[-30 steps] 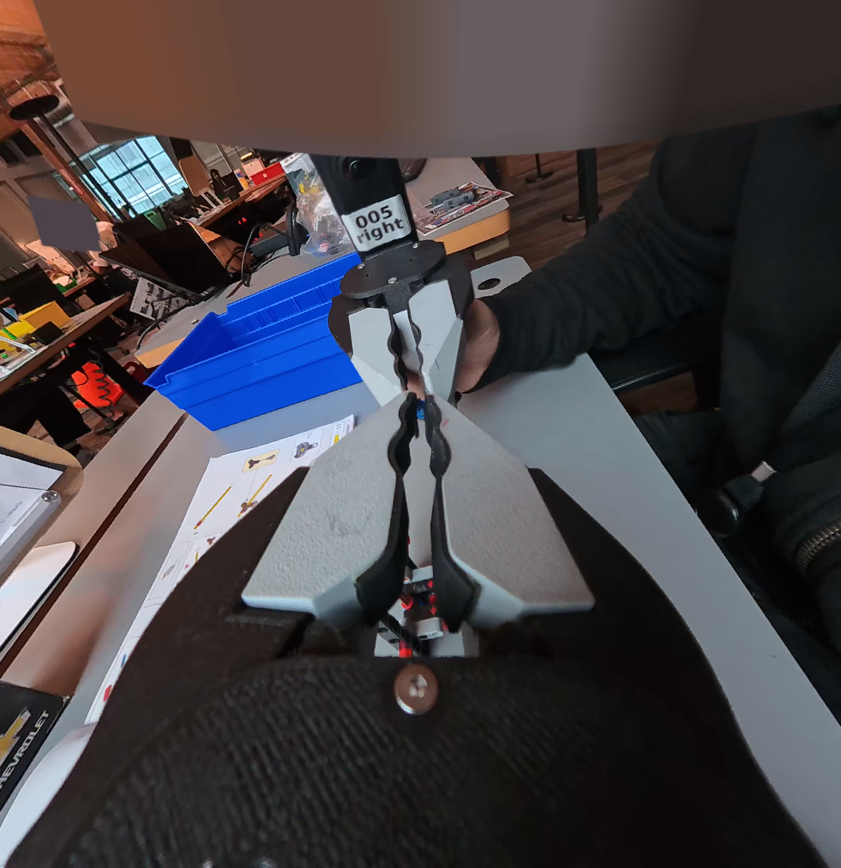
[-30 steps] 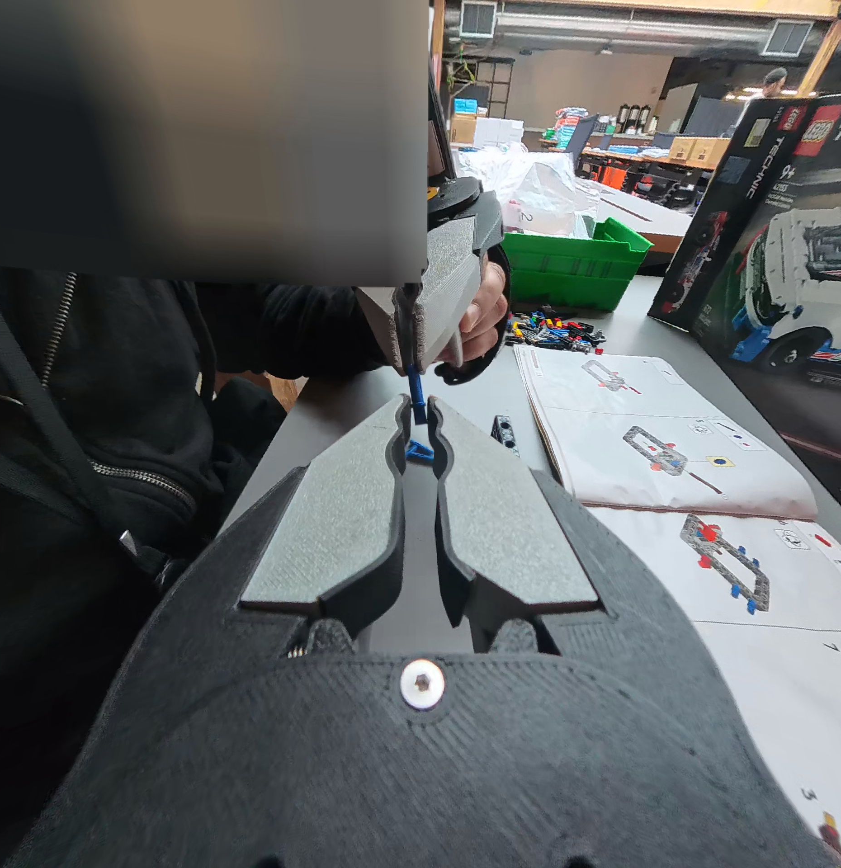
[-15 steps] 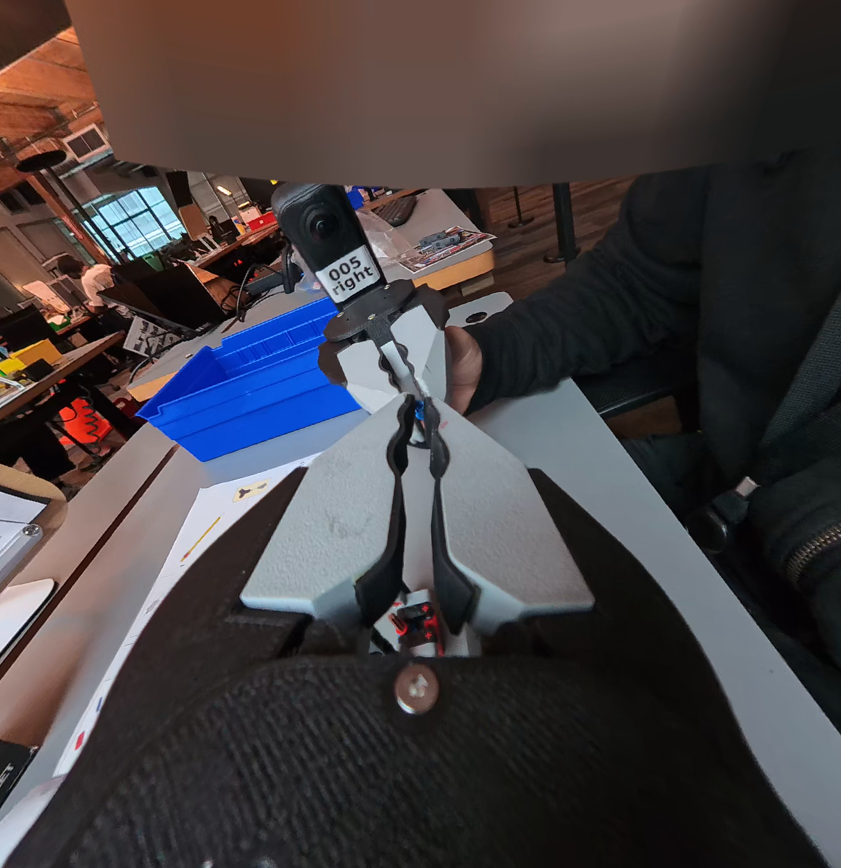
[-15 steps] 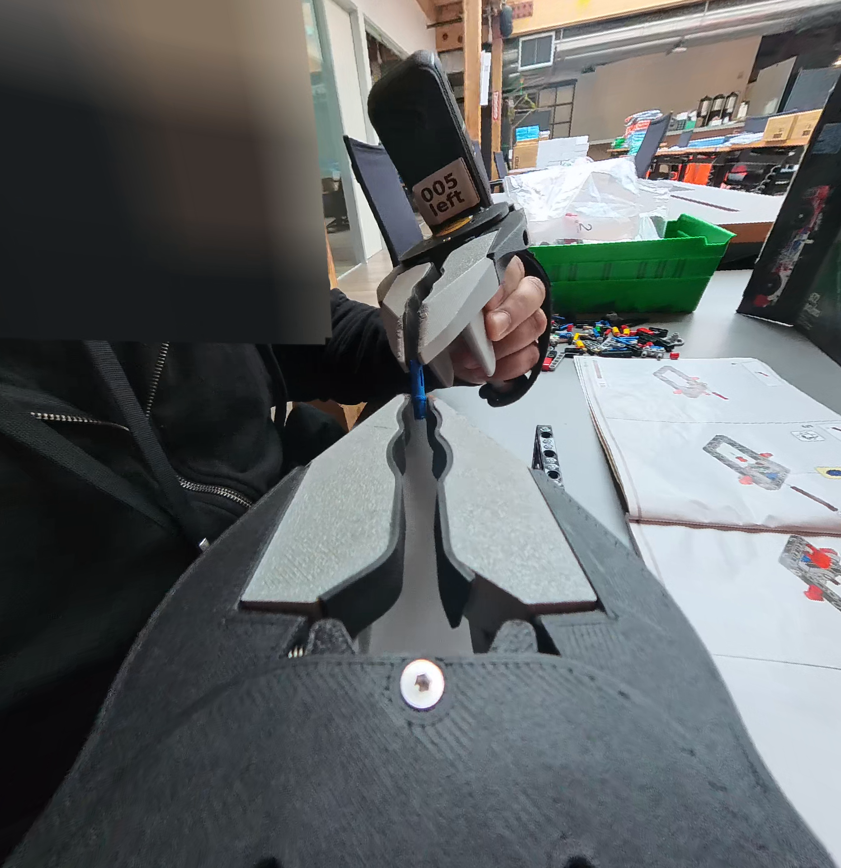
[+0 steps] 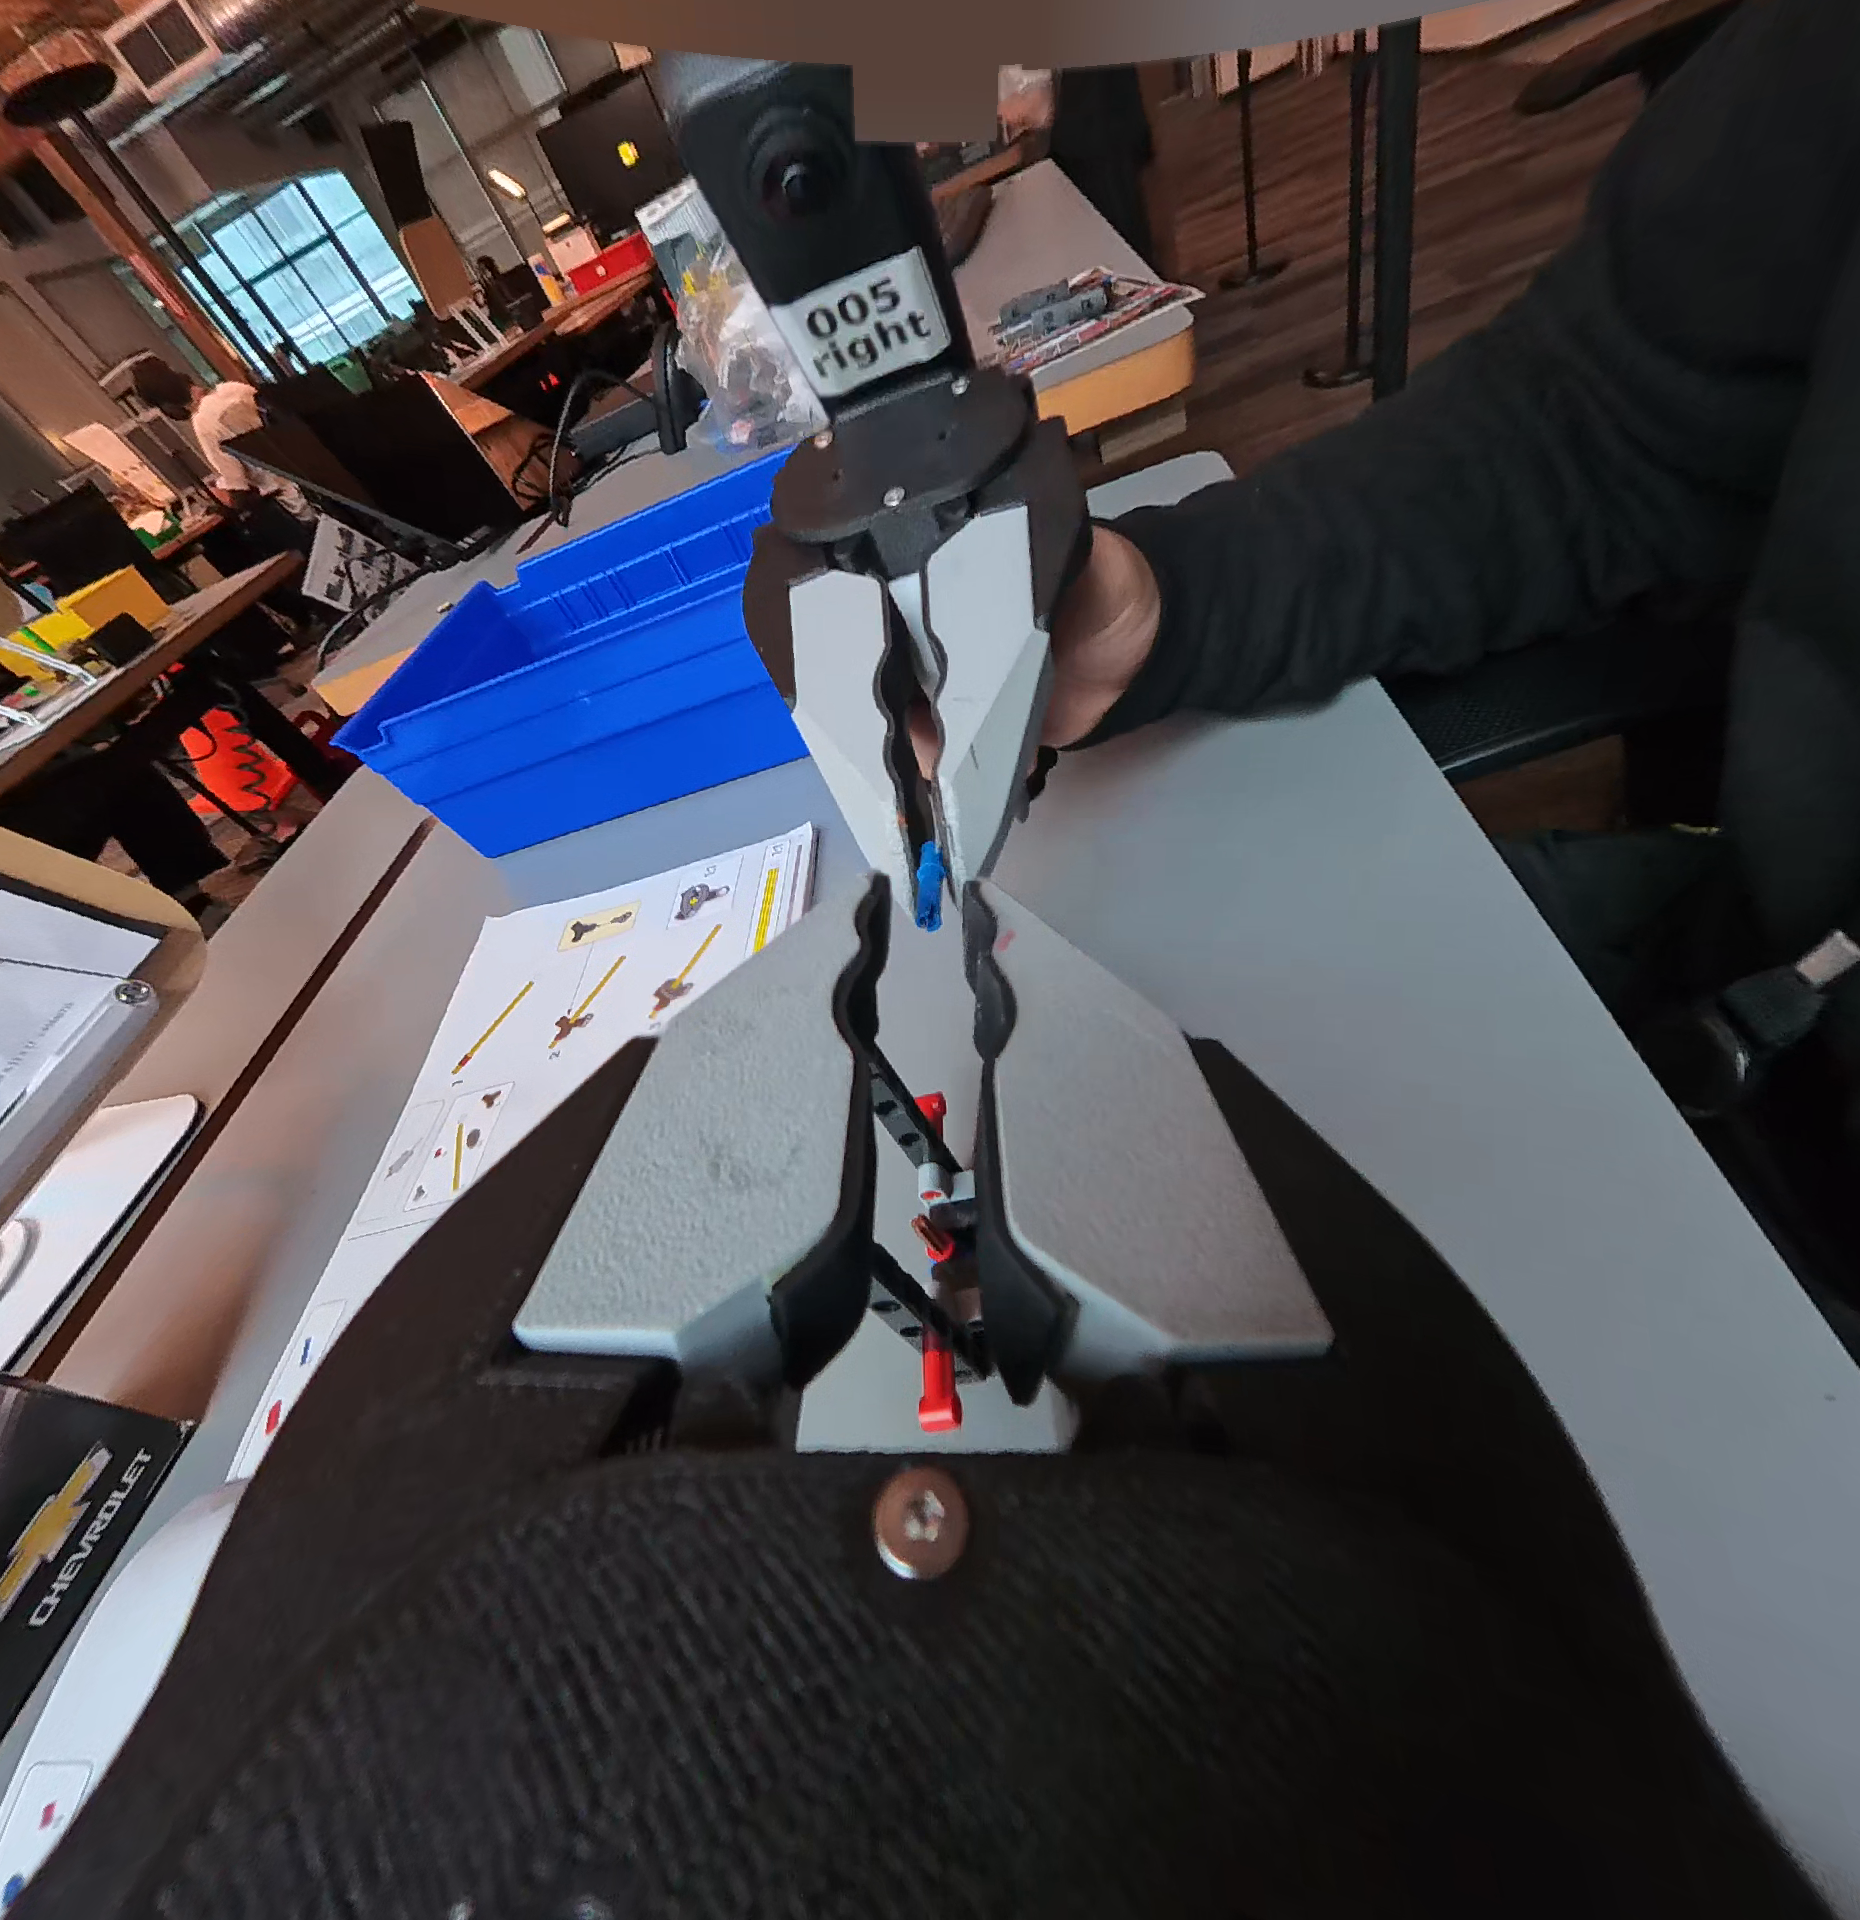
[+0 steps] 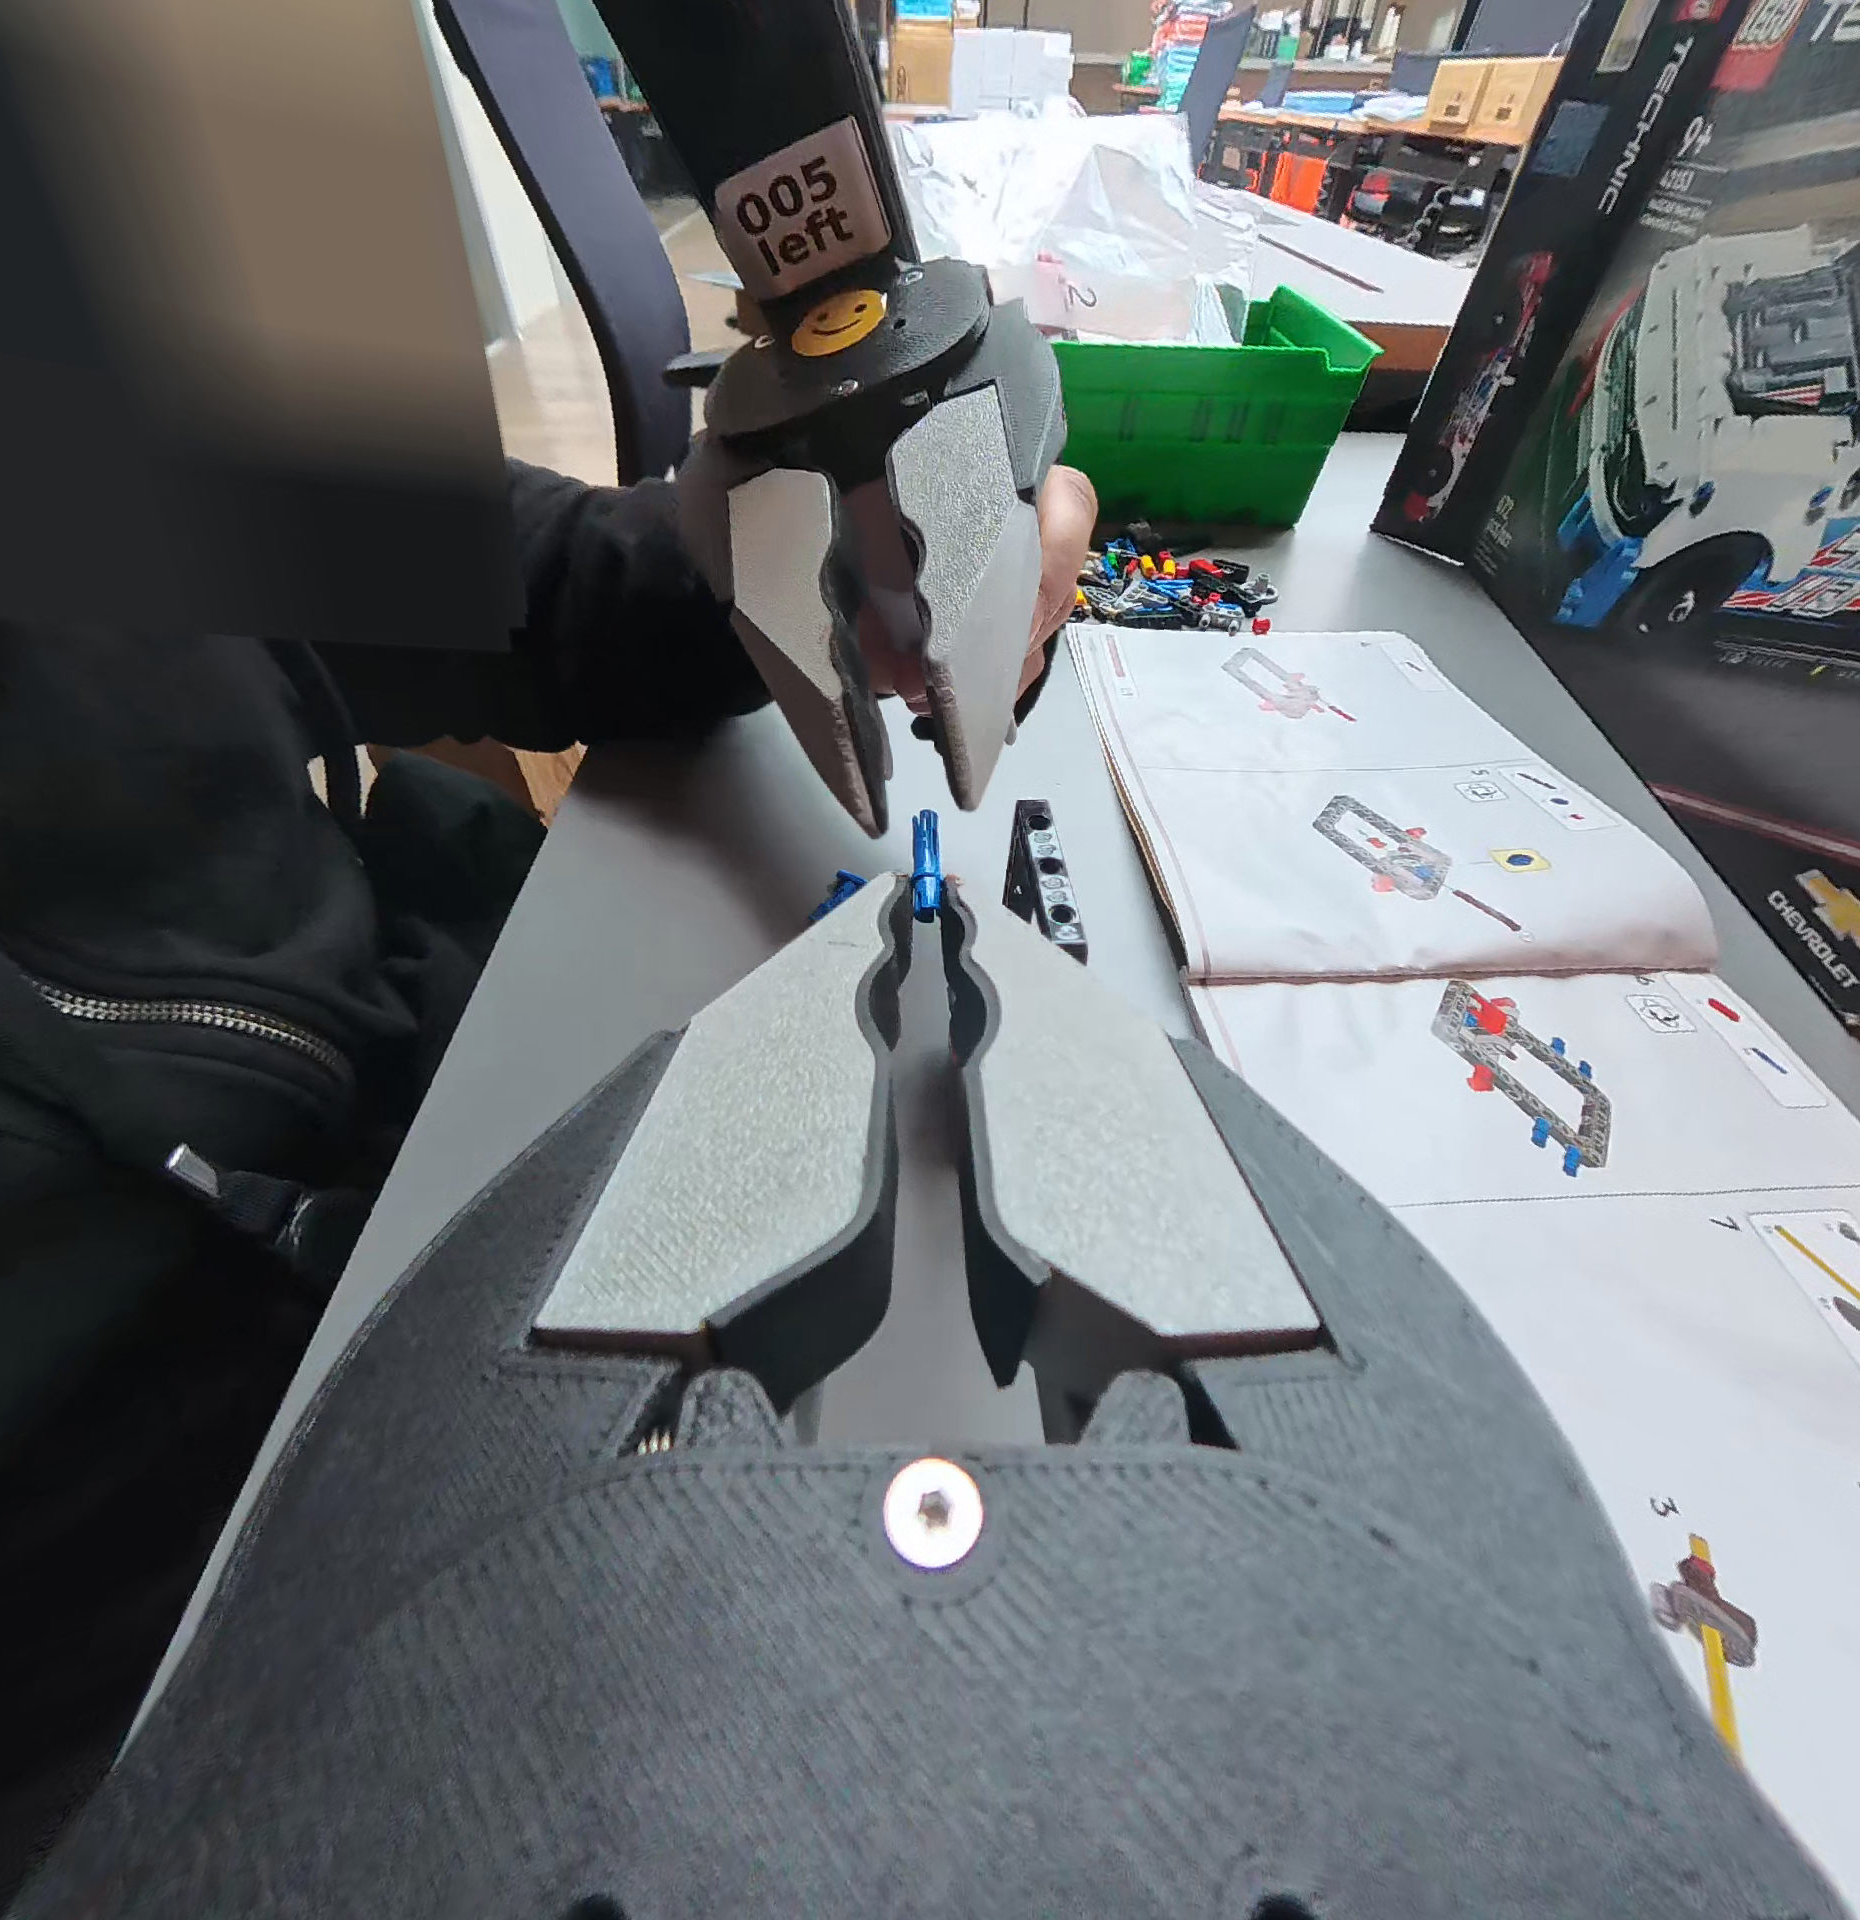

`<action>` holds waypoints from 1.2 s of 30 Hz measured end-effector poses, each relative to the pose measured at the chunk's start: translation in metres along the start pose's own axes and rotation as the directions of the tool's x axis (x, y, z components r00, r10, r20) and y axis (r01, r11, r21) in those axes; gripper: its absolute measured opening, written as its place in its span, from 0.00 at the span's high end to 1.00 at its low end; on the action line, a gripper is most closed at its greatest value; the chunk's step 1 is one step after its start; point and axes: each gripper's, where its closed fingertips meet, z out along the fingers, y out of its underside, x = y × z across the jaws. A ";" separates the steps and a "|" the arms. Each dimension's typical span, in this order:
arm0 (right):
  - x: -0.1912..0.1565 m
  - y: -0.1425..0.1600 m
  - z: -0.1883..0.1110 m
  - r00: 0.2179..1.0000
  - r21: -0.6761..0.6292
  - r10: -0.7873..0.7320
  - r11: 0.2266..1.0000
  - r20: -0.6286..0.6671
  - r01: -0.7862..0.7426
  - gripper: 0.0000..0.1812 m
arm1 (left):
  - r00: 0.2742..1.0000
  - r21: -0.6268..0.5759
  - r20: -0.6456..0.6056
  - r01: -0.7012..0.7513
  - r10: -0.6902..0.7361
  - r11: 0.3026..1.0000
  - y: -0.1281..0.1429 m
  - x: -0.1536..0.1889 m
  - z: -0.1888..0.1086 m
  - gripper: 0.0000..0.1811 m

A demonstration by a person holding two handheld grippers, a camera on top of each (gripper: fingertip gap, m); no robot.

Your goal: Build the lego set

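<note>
Right tool (image 6: pixel 924 902) pinching a blue pin (image 6: pixel 924 868) at its tips, facing the left tool (image 5: pixel 921 914) spread apart and empty just beyond, black beam (image 6: pixel 1047 883) on the surface (image 6: pixel 677 914) beside.

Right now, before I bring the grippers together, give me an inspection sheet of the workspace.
Surface: grey table, bare near the grippers.
Job's things: blue pin in the right gripper's tips; black beam on the table; frame with red pins under the left gripper; open manual.
Clutter: loose parts pile, green bin, blue bin, set box.
Grippers: right gripper shut on the pin; left gripper open, empty, tips facing the pin.
Cables: nothing seen on this table.
Surroundings: open office with desks; a person's dark sleeve.
</note>
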 end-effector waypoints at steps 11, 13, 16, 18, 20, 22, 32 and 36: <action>0.001 0.000 0.000 1.000 -0.001 0.007 1.000 -0.003 -0.007 0.99 | 0.997 -0.058 0.021 -0.076 0.077 0.995 0.008 0.002 0.004 0.97; 0.001 0.001 0.000 1.000 -0.005 0.003 1.000 -0.005 -0.004 0.99 | 0.997 -0.057 0.028 -0.072 0.074 0.996 0.008 0.000 0.003 0.97; 0.002 0.003 0.002 1.000 -0.014 0.018 1.000 -0.003 -0.018 0.99 | 0.997 -0.052 0.028 -0.068 0.070 0.996 0.007 0.000 0.003 0.96; 0.001 0.004 0.003 1.000 -0.014 0.021 1.000 0.001 -0.021 0.99 | 0.997 -0.055 0.023 -0.068 0.070 0.996 0.008 0.001 0.003 0.95; 0.000 0.000 0.001 1.000 0.001 -0.005 1.000 -0.001 0.005 0.99 | 0.999 -0.065 0.013 -0.051 0.052 0.997 0.011 0.001 0.004 0.94; -0.004 -0.007 -0.003 0.998 0.031 -0.056 0.998 -0.003 0.056 0.99 | 1.000 -0.073 0.002 -0.026 0.026 0.997 0.013 0.001 0.004 0.94; 0.010 -0.005 -0.006 0.997 0.062 0.074 0.995 -0.019 -0.072 0.99 | 0.989 -0.088 0.086 -0.109 0.117 0.990 0.011 -0.006 0.004 0.93; 0.011 -0.005 -0.006 0.990 0.081 0.137 0.987 0.016 -0.138 0.99 | 0.979 -0.093 0.130 -0.144 0.155 0.985 0.009 -0.011 0.004 0.94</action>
